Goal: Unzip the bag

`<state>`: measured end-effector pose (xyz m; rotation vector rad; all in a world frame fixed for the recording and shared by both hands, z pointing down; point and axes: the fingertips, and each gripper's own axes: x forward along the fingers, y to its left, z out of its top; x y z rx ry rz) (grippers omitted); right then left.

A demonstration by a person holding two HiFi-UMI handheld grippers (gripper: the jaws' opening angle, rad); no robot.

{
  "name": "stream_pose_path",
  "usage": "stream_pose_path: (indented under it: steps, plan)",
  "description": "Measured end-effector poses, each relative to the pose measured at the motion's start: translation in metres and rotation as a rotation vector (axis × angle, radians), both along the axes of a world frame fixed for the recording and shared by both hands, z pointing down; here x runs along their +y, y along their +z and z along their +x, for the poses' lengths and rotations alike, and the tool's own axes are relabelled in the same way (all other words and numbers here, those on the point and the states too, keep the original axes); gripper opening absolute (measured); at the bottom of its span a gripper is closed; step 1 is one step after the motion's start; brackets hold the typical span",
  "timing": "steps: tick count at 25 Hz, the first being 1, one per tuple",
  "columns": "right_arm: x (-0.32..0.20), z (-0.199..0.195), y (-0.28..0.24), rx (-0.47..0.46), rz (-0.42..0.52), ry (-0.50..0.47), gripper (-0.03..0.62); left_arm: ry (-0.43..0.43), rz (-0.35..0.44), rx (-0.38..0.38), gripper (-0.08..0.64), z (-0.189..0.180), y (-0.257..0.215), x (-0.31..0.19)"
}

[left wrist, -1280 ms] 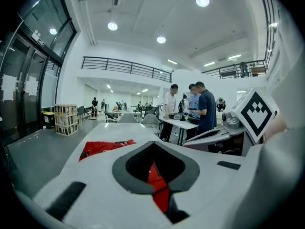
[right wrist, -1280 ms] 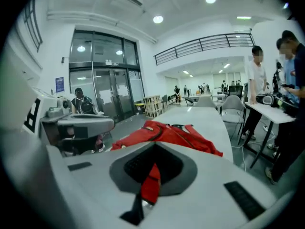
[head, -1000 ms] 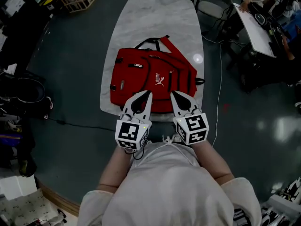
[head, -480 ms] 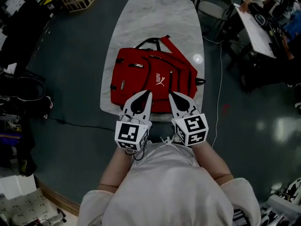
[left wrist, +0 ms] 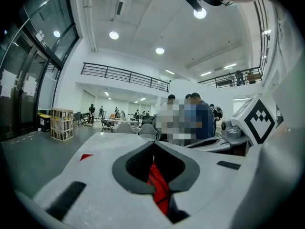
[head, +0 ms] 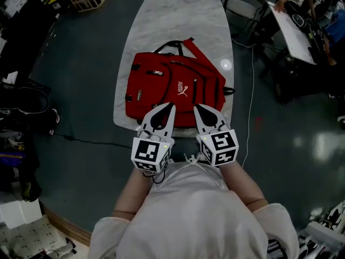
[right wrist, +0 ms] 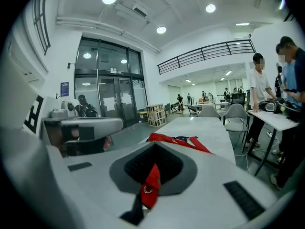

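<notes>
White left claw point(head: 170, 108) and right claw point(head: 197, 108) carry black-and-white marker cubes point(head: 152, 154).

Left tool point(head: 170, 108) and right tool point(head: 197, 108) point forward side by side, jaws closed.

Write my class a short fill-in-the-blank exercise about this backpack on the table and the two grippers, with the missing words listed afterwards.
1. The backpack lying on the marble table is ____ in colour.
2. The red tab with a metal eyelet is pinched between the fingers of the person's ____ gripper.
3. The logo printed on the backpack is ____.
4. The backpack's straps lie at the end ____ from the person.

Missing words: red; right; white; farthest.
</notes>
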<state>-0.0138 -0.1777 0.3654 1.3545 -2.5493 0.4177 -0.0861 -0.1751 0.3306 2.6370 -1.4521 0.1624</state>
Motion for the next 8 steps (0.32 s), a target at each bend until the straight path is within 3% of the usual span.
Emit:
stream_pose_path:
  steps: [8]
  plan:
    - [0.0023, -0.0031, 0.0023, 0.003, 0.001, -0.007, 0.026, 0.006, 0.005, 0.003, 0.02, 0.001, -0.0003, 0.0012]
